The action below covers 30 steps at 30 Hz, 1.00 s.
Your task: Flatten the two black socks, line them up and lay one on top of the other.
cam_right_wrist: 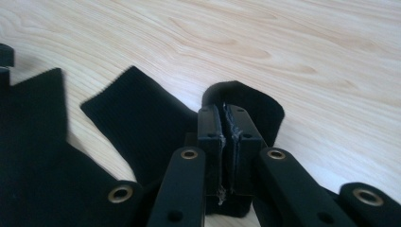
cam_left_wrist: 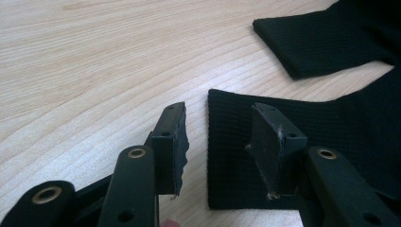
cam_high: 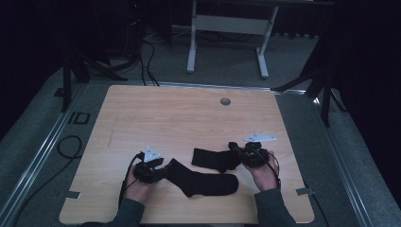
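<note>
Two black socks lie on the wooden table (cam_high: 179, 113). The nearer sock (cam_high: 208, 183) (cam_left_wrist: 331, 137) (cam_right_wrist: 33, 165) stretches out flat, with its cuff toward my left gripper (cam_high: 165, 171) (cam_left_wrist: 220, 142). That gripper is open: its jaws straddle the cuff's edge, one pad (cam_left_wrist: 269, 146) over the fabric and the other (cam_left_wrist: 172, 142) over bare wood. The farther sock (cam_high: 210, 158) (cam_left_wrist: 321, 42) (cam_right_wrist: 137, 118) is bunched at its right end, where my right gripper (cam_high: 236, 151) (cam_right_wrist: 226, 123) is shut on it. A fold of fabric curls around the right gripper's tips.
The sock pair sits near the table's front edge, between the person's two hands. A round cable hole (cam_high: 225, 101) is in the table's far side. Beyond the table stand a white desk frame (cam_high: 191, 47), dark stands and floor cables (cam_high: 71, 146).
</note>
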Tool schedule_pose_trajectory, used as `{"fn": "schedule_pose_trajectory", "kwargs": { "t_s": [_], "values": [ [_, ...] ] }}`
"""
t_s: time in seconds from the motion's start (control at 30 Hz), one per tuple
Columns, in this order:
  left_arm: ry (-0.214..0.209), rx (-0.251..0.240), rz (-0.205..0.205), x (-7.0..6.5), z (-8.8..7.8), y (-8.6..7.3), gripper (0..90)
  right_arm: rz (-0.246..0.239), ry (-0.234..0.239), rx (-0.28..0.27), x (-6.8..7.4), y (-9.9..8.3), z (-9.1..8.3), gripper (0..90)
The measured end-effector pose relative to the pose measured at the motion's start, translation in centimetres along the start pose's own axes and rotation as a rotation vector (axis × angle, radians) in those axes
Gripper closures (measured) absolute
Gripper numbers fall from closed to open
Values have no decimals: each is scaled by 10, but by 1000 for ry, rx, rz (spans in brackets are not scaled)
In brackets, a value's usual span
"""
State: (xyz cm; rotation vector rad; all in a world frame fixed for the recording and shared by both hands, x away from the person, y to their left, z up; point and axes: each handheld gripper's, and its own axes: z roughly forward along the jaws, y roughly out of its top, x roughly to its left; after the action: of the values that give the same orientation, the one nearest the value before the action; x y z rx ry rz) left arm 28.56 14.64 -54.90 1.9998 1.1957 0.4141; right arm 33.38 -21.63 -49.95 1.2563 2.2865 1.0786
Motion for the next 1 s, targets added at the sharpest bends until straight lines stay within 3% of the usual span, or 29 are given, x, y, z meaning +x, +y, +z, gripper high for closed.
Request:
{"fn": "schedule_pose_trajectory", "kwargs": {
  "t_s": [0.27, 0.37, 0.5, 0.67, 1.0],
  "values": [
    [1, 0, -2, 0, 0, 0, 568, 35, -37, 25, -19, -19, -14, 825],
    [0, 2, -3, 0, 0, 0, 568, 15, -63, 51, -22, -22, -19, 790],
    [1, 2, -3, 0, 1, 0, 568, 0, -71, 33, -25, -18, -27, 743],
    [1, 4, -3, 1, 1, 0, 568, -82, -33, 33, -11, -5, -19, 674],
    [1, -5, -9, 2, -1, 0, 568, -325, 130, 118, 31, 16, 34, 617]
  ]
}}
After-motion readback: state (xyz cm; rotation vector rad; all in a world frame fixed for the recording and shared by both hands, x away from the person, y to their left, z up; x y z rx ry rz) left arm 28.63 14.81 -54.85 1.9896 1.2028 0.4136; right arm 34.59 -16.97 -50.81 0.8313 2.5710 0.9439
